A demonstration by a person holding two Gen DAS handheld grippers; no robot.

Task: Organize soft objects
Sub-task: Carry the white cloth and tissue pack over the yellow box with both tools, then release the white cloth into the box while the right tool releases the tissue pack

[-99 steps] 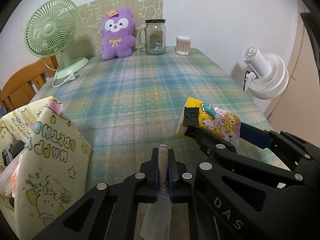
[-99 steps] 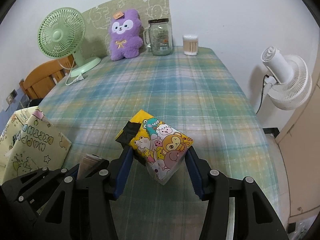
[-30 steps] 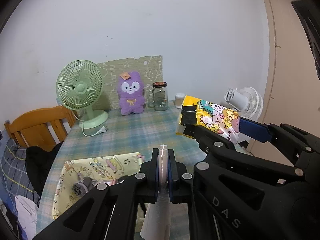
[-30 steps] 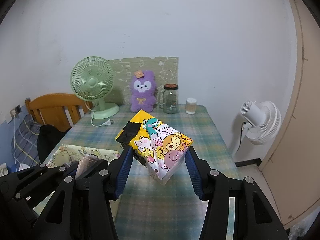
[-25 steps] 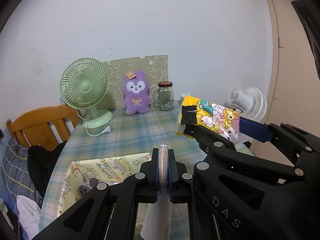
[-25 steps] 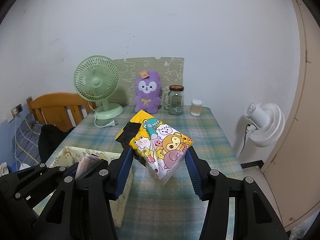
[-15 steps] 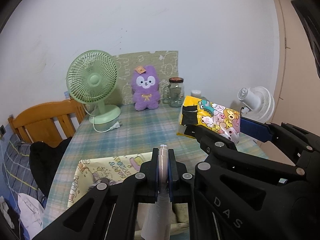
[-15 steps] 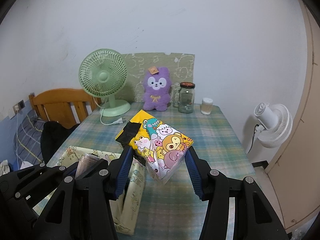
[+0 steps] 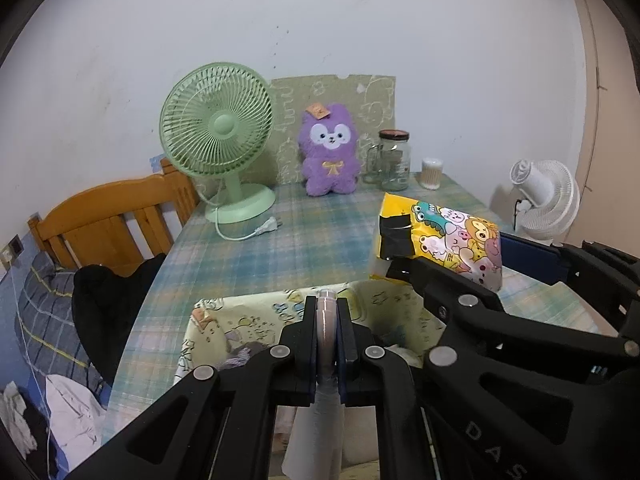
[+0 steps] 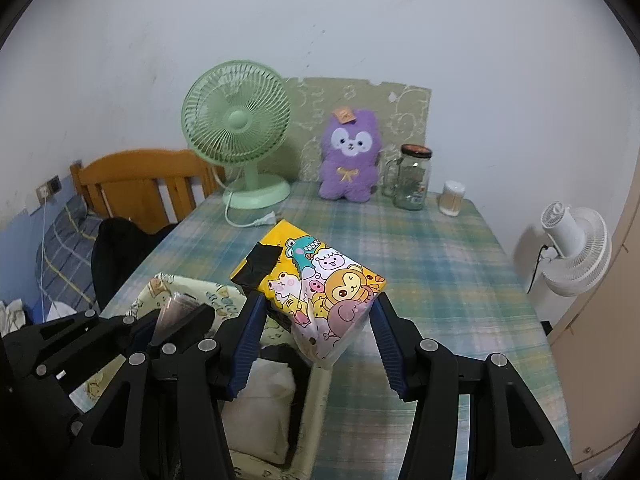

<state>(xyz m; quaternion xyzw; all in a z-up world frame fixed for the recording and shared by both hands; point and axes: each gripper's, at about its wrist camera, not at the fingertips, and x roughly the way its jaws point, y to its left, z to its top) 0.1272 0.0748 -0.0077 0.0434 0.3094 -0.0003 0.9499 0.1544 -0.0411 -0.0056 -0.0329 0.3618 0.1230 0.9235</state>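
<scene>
The right tool (image 10: 318,316) grips a soft yellow plastic pack printed with cartoon animals (image 10: 316,284), its 2 blue-padded fingers pressing on the pack's sides. A patch of black tape sits on the pack's far left corner. The pack is held in the air above the right edge of a pale yellow fabric storage box with cartoon print (image 10: 192,294), which stands on the near left part of the desk covered in a green and blue plaid cloth (image 10: 432,264).

The left tool (image 9: 326,316) is clamped tight on a thin, translucent pinkish pack (image 9: 326,332), held edge-on above the same box; white material hangs down below the jaws. Inside the box lie a white soft bundle and some darker items, too unclear to name.

At the far end of the desk stand a mint-green electric fan (image 10: 240,136), a purple plush animal with a yellow bow (image 10: 352,156), a clear glass jar with a dark lid (image 10: 412,178) and a small container of cotton swabs (image 10: 452,198). A white fan (image 10: 572,248) stands beyond the desk's right side, and a wooden chair (image 10: 144,184) on its left.
</scene>
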